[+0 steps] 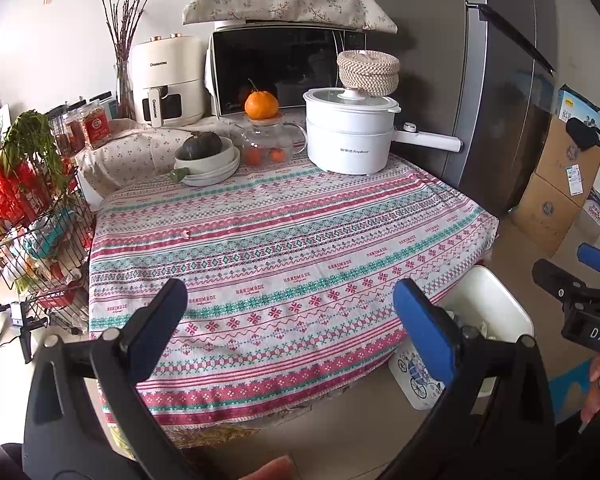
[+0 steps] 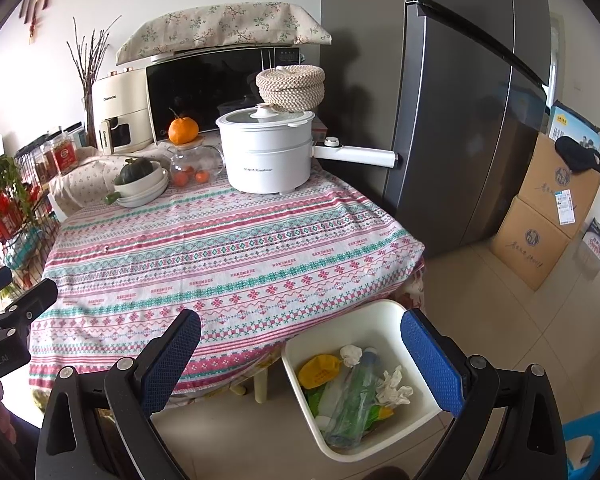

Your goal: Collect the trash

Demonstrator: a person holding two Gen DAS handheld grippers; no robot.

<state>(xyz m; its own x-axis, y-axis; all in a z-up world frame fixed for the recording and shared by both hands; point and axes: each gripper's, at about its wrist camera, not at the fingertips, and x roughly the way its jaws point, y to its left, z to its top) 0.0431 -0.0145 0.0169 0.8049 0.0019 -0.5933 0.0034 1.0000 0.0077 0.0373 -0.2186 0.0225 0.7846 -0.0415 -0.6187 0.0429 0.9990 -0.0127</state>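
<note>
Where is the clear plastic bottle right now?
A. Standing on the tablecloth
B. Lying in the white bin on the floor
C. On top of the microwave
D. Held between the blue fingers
B: the clear plastic bottle lies inside the white bin on the floor beside the table, among crumpled tissues and a yellow wrapper.

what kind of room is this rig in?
Most likely a home kitchen or dining corner: a microwave and an air fryer behind a cloth-covered table, a tall fridge beside it, and a white trash bin on the tiled floor.
</note>
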